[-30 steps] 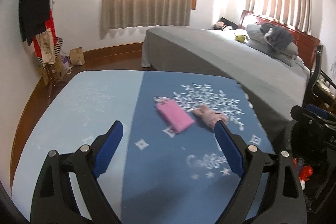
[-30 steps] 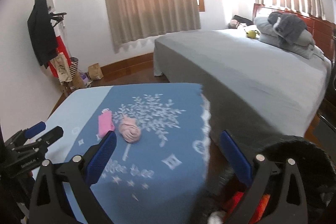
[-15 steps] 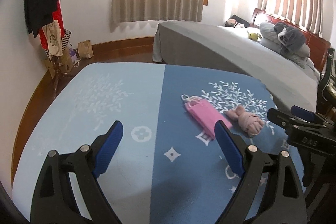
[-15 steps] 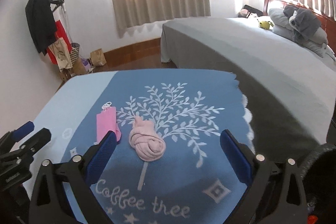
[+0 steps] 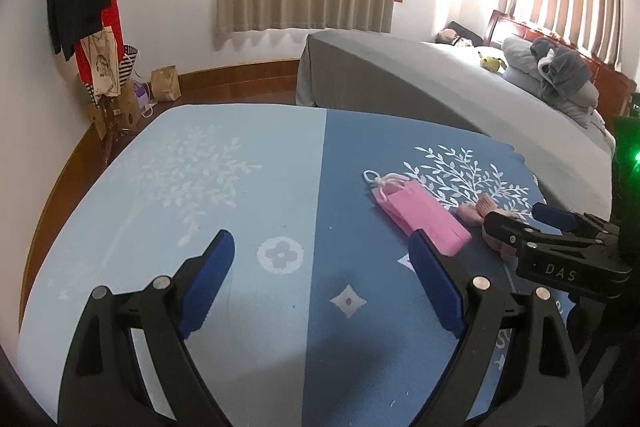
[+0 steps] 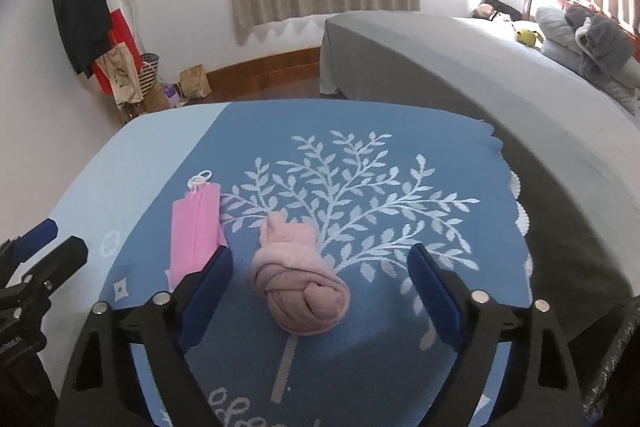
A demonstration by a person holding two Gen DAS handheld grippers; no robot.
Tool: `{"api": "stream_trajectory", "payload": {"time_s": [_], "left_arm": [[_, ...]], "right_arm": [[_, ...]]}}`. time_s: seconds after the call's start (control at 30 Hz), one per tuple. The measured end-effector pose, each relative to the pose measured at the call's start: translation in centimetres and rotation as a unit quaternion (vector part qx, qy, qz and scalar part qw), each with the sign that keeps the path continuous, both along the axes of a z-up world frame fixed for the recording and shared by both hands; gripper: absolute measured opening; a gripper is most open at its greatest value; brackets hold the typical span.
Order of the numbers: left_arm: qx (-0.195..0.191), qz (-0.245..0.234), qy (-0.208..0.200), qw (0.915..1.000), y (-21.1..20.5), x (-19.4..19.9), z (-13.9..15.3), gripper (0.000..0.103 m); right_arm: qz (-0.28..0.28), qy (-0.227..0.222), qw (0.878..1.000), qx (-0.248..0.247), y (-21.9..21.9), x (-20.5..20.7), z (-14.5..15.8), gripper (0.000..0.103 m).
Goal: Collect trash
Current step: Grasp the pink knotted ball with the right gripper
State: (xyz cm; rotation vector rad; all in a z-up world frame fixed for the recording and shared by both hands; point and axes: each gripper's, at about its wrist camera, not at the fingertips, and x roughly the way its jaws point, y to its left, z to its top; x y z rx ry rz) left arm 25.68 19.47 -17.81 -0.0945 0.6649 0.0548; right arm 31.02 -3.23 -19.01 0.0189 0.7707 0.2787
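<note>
Right wrist view: the pink knotted cloth (image 6: 300, 285) lies on my desk (image 6: 140, 155) between the wide, just-narrowing jaws of my right hand-held gripper (image 6: 320, 291), untouched. It looks nearer than before. My left hand-held gripper (image 5: 320, 279) is open, holding nothing.

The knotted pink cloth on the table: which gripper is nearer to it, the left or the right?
Right. The right gripper has the knotted pink cloth between its open jaws, not yet pressed. The left gripper is open over bare tablecloth, off to the cloth's side.
</note>
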Motion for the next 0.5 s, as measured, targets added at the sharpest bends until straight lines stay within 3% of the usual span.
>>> {"api": "stream_trajectory", "payload": {"time_s": [0.33, 0.5], "left_arm": [[0.000, -0.003, 0.004, 1.0000, -0.57, 0.71, -0.29, 0.086], [-0.001, -0.005, 0.009, 1.0000, -1.00, 0.89, -0.37, 0.086]], "right_arm": [[0.023, 0.023, 0.999, 0.006, 0.16, 0.32, -0.78, 0.053], [0.032, 0.027, 0.999, 0.008, 0.31, 0.16, -0.91, 0.045]]}}
